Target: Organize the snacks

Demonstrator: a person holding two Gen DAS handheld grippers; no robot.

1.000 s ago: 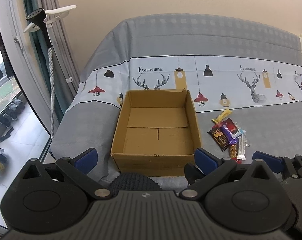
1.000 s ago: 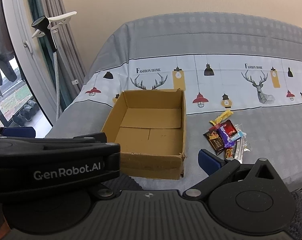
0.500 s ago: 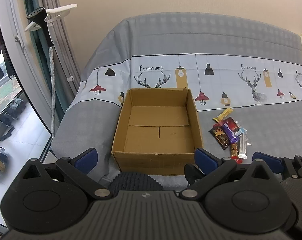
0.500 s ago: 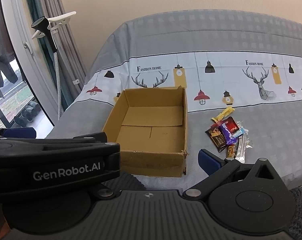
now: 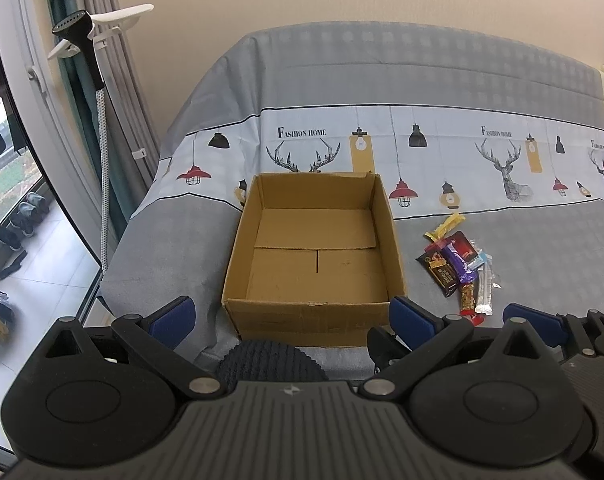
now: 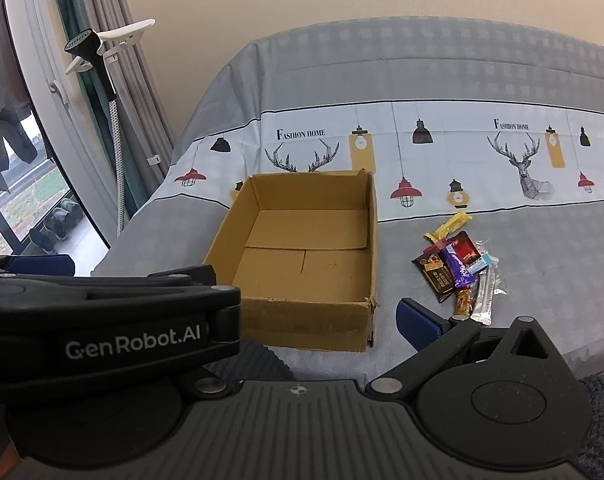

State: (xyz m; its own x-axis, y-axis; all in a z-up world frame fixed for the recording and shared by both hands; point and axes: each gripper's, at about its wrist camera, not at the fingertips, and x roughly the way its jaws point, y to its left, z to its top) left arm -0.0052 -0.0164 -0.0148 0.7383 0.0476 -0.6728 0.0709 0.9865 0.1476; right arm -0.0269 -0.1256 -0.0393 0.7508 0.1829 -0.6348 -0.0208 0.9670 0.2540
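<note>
An open, empty cardboard box (image 5: pixel 315 258) sits on the bed; it also shows in the right wrist view (image 6: pixel 302 256). A small pile of wrapped snacks (image 5: pixel 457 268) lies on the cover right of the box, also in the right wrist view (image 6: pixel 459 270). My left gripper (image 5: pixel 290 314) is open and empty, just short of the box's near wall. My right gripper (image 6: pixel 238 312) is open and empty at the bed's near edge; only its right blue fingertip (image 6: pixel 415 316) shows, the left one hidden behind the left gripper's body.
The bed has a grey cover (image 5: pixel 381 80) with a white deer-and-lamp band. A garment steamer on a pole (image 5: pixel 98 92) and curtains stand at the left by a glass door. The bed's left edge drops to the floor, with shoes (image 5: pixel 22 216) outside.
Both grippers have drifted slightly forward toward the bed; box and snacks sit a little lower in view. Nothing was grasped or moved.
</note>
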